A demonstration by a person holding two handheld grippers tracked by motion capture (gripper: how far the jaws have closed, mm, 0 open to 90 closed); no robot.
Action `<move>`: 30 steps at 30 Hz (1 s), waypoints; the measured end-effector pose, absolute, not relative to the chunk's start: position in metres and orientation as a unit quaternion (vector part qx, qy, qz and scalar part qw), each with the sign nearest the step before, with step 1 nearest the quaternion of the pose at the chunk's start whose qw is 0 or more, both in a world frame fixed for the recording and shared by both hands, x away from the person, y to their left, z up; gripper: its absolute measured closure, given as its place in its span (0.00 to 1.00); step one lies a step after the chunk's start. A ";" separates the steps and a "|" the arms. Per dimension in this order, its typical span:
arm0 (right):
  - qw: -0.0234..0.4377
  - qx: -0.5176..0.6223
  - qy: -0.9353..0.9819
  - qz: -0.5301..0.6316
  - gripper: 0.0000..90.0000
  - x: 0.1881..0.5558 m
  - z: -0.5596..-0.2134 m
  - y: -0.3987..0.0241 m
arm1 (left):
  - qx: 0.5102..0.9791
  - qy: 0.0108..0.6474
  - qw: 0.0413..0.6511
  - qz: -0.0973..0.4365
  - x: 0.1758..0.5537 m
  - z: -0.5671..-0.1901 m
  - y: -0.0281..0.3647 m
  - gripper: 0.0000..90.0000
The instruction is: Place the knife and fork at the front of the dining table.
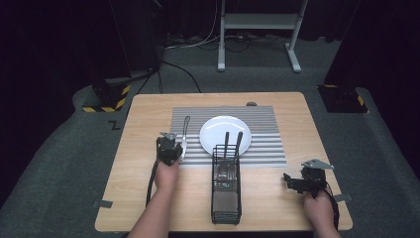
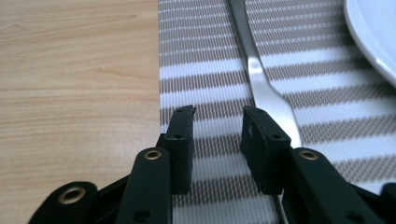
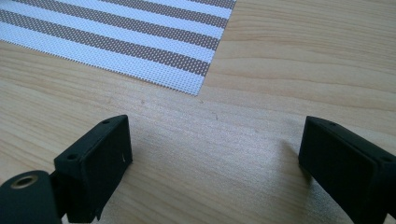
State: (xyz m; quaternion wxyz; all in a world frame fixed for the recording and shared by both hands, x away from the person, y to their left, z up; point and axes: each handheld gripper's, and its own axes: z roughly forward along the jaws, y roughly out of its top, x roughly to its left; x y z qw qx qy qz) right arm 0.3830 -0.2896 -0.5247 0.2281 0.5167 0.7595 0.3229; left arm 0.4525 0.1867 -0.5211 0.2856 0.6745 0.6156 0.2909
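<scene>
A: Item one. We list the left gripper (image 1: 171, 140), black, two-jawed, held in the person's left hand (image 1: 166, 174) over the left part of the grey-and-white striped woven placemat (image 1: 267, 148). In the left gripper view its jaws stand parted with only the mat's stripes between them; we record it as released, nothing grasped.

B: Item two. We enter the slim silver metal fork (image 2: 261, 86), lying flat on the placemat, its handle running toward the far side. It sits just left of the round white plate (image 1: 218, 130) and apart from it. In the left gripper view the fork's broad end passes just beside the outer face of one jaw; whether the two touch we cannot tell.

A: Item three. The black wire cutlery basket (image 1: 226, 198), long and narrow, stands at the near middle of the light wooden table (image 1: 133, 198), its far end over the placemat's near edge. We count two dark-handled utensils (image 1: 232, 144) leaning out of it toward the plate; their type is too small to tell.

B: Item four. The right gripper (image 1: 297, 182), black, in the person's right hand (image 1: 321, 210), low over bare wood at the near right corner, beyond the placemat's corner. Its jaws gape wide, empty.
</scene>
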 end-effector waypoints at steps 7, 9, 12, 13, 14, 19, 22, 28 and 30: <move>0.228 0.515 0.760 0.324 0.10 0.383 -0.525 -0.290 | 0.685 0.607 0.288 0.283 0.444 -0.520 0.184 0.68; 0.227 0.515 0.761 0.324 0.10 0.383 -0.525 -0.290 | 0.684 0.606 0.292 0.282 0.441 -0.519 0.185 0.66; 0.226 0.514 0.761 0.323 0.10 0.382 -0.525 -0.290 | 0.678 0.610 0.298 0.282 0.437 -0.517 0.190 0.61; 0.226 0.514 0.761 0.324 0.10 0.382 -0.525 -0.290 | 0.676 0.611 0.300 0.282 0.434 -0.516 0.193 0.59; 0.226 0.514 0.761 0.324 0.11 0.382 -0.525 -0.290 | 0.674 0.611 0.301 0.288 0.430 -0.515 0.198 0.57; 0.225 0.514 0.761 0.324 0.11 0.382 -0.525 -0.290 | 0.685 0.604 0.262 0.313 0.406 -0.514 0.215 0.37; 0.227 0.514 0.761 0.323 0.11 0.382 -0.524 -0.290 | 0.690 0.603 0.258 0.304 0.387 -0.516 0.227 0.28; 0.227 0.504 0.767 0.327 0.14 0.381 -0.524 -0.289 | 0.695 0.615 0.266 0.260 0.361 -0.523 0.254 0.12; 0.229 0.506 0.765 0.326 0.15 0.380 -0.524 -0.289 | 0.694 0.618 0.276 0.246 0.355 -0.524 0.260 0.13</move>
